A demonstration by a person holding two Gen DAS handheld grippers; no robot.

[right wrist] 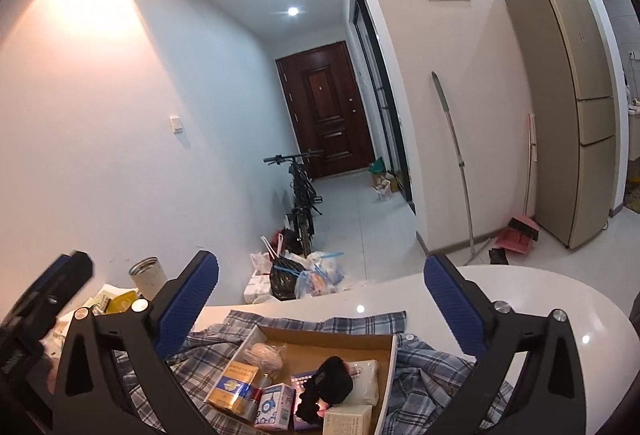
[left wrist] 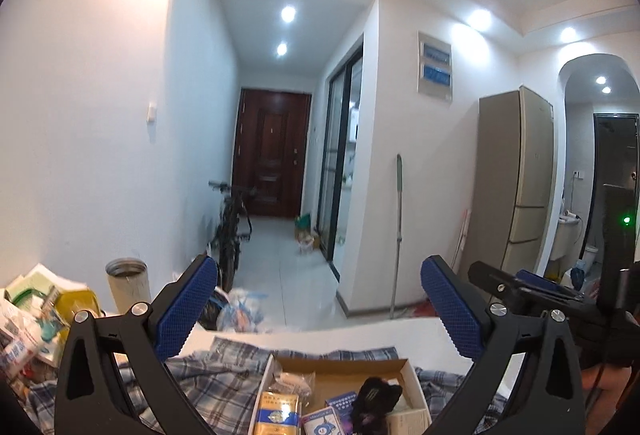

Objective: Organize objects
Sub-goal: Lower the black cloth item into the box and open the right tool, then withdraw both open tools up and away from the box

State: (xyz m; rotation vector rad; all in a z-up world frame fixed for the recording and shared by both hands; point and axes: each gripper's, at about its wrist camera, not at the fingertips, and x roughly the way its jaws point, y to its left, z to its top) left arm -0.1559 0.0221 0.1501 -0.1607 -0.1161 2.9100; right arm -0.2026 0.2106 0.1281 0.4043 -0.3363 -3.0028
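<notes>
We held both tongs spread wide and gripping nothing: the left tongs (left wrist: 319, 305) and the right tongs (right wrist: 321, 301) hovered above the open cardboard box (right wrist: 386, 367). The box sat on a plaid cloth (right wrist: 420, 371) on the white bench (right wrist: 520, 287), with a yellow packet (right wrist: 232, 381), a black bundle (right wrist: 330, 381) and small cartons inside. A steel cup (right wrist: 148, 275) stood at the bench's left, beside loose packets (left wrist: 36, 319).
</notes>
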